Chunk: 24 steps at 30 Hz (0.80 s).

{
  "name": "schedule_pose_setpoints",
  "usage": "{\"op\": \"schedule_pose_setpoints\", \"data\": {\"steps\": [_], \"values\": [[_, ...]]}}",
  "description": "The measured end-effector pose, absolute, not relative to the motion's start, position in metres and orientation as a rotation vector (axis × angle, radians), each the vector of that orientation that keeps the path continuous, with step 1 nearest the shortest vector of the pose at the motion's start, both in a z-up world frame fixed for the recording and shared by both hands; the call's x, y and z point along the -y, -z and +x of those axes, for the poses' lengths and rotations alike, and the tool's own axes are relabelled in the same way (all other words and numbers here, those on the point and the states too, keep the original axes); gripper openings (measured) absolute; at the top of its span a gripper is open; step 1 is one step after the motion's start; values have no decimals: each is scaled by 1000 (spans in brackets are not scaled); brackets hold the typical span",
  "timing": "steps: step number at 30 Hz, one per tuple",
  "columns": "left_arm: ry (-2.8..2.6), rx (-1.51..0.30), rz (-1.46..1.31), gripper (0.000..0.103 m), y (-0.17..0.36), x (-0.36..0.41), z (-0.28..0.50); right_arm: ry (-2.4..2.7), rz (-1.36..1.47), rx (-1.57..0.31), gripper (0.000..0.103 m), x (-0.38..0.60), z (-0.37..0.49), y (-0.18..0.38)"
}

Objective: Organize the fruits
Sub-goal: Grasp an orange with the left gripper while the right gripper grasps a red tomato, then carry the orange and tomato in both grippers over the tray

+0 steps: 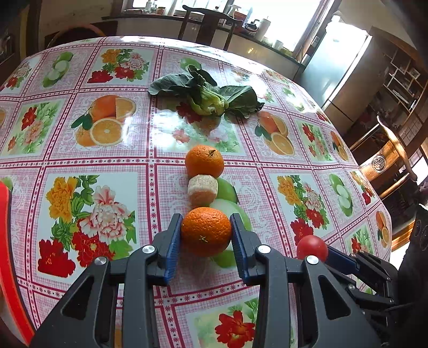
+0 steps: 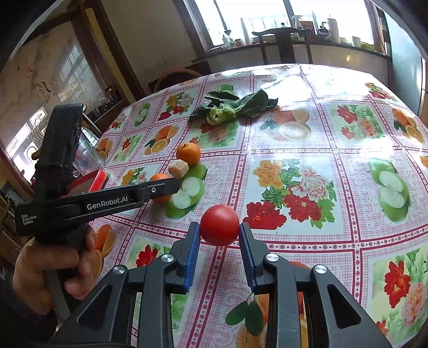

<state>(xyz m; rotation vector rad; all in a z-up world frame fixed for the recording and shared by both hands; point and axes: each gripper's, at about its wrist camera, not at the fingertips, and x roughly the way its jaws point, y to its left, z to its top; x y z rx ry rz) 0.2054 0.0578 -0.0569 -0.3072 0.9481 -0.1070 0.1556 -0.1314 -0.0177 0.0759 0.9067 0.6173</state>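
Note:
A row of fruit lies on the flowered tablecloth (image 1: pixel 80 150): a far orange (image 1: pixel 204 160), a pale peeled chunk (image 1: pixel 202 188) and a near orange (image 1: pixel 206 231). My left gripper (image 1: pixel 206 218) is shut on the near orange, with its blue pads pressed on both sides; the fruit rests on the cloth. My right gripper (image 2: pixel 219 226) is shut on a red tomato (image 2: pixel 219 224), held just above the cloth to the right of the row. In the right wrist view the left gripper (image 2: pixel 168 187), held by a hand (image 2: pixel 48 265), half hides the near orange (image 2: pixel 159 178).
A leafy green vegetable (image 1: pixel 206 96) lies further back on the table. A red-rimmed dish (image 2: pixel 91 182) and a glass jar (image 2: pixel 88 155) stand at the left table edge. Wooden chairs stand at the far side (image 1: pixel 208 21) and the right side (image 1: pixel 388 160).

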Motion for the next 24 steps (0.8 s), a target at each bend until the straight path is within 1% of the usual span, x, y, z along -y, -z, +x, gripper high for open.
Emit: {"op": "schedule_pose_setpoints", "data": {"steps": [9, 24], "values": [[103, -927, -337, 33, 51, -64, 160, -642, 82, -888, 30, 130, 131, 7], [50, -862, -369, 33, 25, -83, 88, -713, 71, -855, 30, 110, 91, -11]]}}
